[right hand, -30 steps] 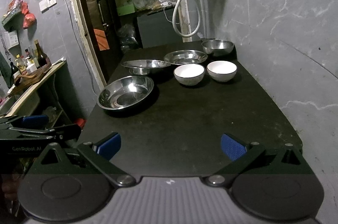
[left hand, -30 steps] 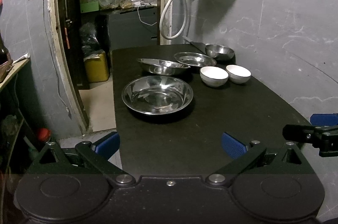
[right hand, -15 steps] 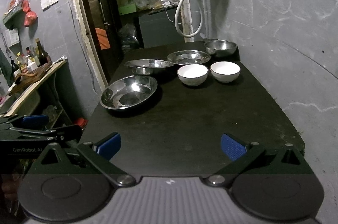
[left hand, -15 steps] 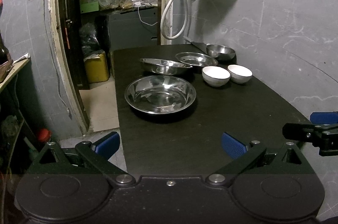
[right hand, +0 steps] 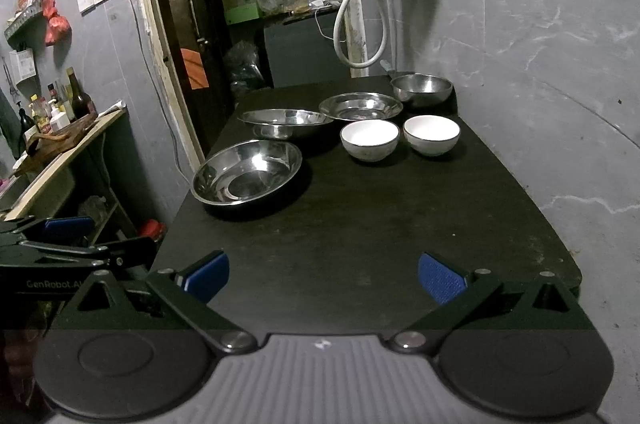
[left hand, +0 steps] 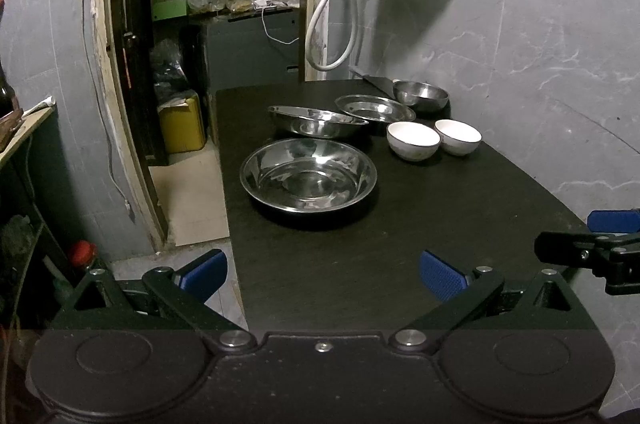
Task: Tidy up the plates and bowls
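Blue-padded and spread wide, our left gripper (left hand: 323, 275) and right gripper (right hand: 323, 277) are both hovering empty over the near end of the black table (right hand: 360, 224). Farther out we are seeing a large steel plate (left hand: 308, 176) sitting at the left, two more steel plates (right hand: 286, 122) beyond it, two white bowls (right hand: 370, 139) side by side to the right, and a steel bowl (right hand: 421, 88) resting at the far right corner

The lower half of the table (right hand: 380, 224) lay bare; steel dishes (right hand: 248, 172) and white bowls (right hand: 370, 140) crowded the frame's middle.
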A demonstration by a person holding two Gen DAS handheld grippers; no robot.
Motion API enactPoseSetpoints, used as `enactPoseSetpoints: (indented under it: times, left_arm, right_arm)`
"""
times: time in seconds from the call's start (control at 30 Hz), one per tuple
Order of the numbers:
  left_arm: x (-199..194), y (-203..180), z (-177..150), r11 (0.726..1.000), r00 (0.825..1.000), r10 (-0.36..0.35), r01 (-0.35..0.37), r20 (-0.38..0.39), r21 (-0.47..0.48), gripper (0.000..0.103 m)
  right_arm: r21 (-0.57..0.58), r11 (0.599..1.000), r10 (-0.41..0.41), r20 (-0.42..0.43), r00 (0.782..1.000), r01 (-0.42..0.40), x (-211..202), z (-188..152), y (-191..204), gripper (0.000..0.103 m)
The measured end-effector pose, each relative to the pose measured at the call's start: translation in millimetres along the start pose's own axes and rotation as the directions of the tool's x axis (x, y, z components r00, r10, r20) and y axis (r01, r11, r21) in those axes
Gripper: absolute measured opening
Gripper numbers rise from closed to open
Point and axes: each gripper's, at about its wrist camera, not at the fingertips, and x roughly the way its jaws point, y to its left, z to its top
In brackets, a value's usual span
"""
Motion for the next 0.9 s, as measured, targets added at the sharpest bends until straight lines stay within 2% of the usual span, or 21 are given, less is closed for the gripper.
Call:
enactPoseSetpoints:
  times: [0.9]
  left_arm:
    - [17.0,3.8,6.2,1.000,1.000,-0.003,0.003,-0.031,-0.003,0.102]
  right_arm:
    - [-0.002,1.000,-0.006,-0.031,1.000,0.005,15.2,8.4,-1.4,0.103]
